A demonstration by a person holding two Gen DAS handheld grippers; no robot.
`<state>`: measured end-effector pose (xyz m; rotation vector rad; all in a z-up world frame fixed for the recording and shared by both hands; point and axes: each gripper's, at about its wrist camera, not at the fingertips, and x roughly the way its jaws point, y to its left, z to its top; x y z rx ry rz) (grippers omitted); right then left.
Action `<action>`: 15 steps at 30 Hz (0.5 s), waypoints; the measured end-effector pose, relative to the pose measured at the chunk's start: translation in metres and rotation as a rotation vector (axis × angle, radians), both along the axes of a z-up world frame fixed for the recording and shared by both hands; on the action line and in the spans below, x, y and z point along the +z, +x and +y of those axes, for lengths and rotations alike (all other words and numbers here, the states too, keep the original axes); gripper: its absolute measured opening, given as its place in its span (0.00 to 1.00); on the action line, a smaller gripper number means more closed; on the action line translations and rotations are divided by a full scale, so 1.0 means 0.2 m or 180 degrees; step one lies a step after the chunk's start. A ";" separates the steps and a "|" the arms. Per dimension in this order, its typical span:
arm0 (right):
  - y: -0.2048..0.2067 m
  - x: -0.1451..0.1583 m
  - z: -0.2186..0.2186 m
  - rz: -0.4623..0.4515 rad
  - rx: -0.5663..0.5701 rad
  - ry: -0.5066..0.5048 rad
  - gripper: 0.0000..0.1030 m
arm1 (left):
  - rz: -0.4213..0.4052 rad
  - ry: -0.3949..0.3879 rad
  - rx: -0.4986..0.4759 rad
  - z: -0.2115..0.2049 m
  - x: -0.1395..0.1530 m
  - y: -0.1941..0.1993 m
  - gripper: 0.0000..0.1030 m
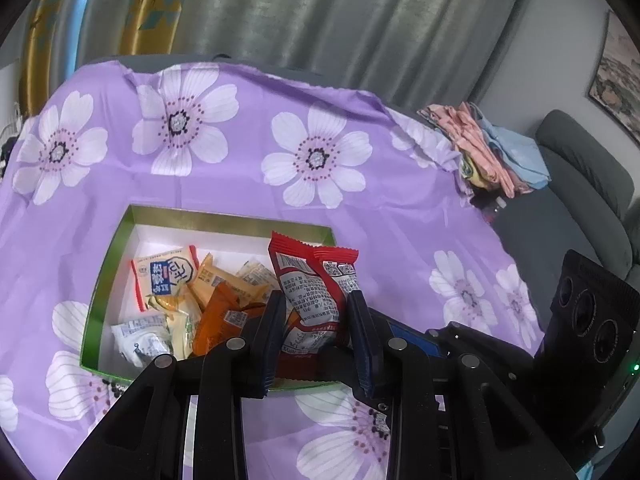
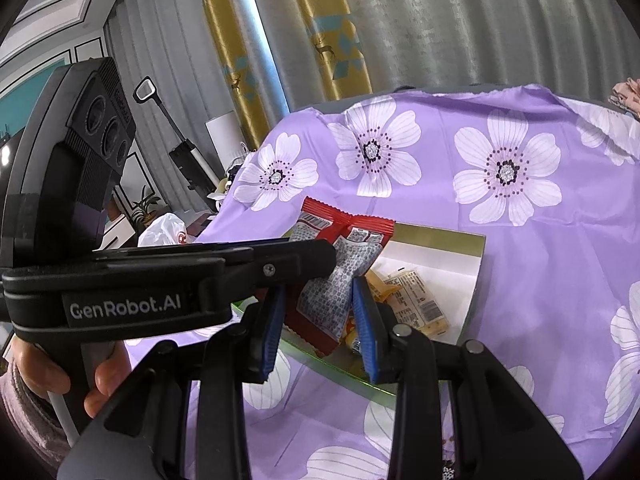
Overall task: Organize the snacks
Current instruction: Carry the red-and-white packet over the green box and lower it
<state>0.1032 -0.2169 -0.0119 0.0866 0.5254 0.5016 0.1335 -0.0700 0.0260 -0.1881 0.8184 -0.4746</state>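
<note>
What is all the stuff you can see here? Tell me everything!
Box: one, green outside and white inside, on the cloth.
Red snack packets: two, red, held above the box by both grippers.
Other snack packets: several, white, yellow and orange, lying in the box.
Cloth: one, purple with white flowers, covering the table.
Folded clothes: one pile, pink and blue, far right corner.
Curtains: grey and gold, behind.
Sofa: grey, right.
Left gripper: black, shut on the packets.
Right gripper: black, blue pads, shut on the packets.
Hand: one, holding the left gripper.
</note>
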 end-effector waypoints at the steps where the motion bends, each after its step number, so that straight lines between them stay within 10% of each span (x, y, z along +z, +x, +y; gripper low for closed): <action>1: 0.01 -0.01 0.00 0.0013 -0.0003 -0.0002 0.33 | 0.0017 0.0005 0.0001 0.00 -0.01 0.01 0.31; 15: 0.13 -0.12 0.03 0.0218 -0.0010 -0.0036 0.33 | 0.0190 0.0030 0.0021 0.03 -0.16 0.13 0.31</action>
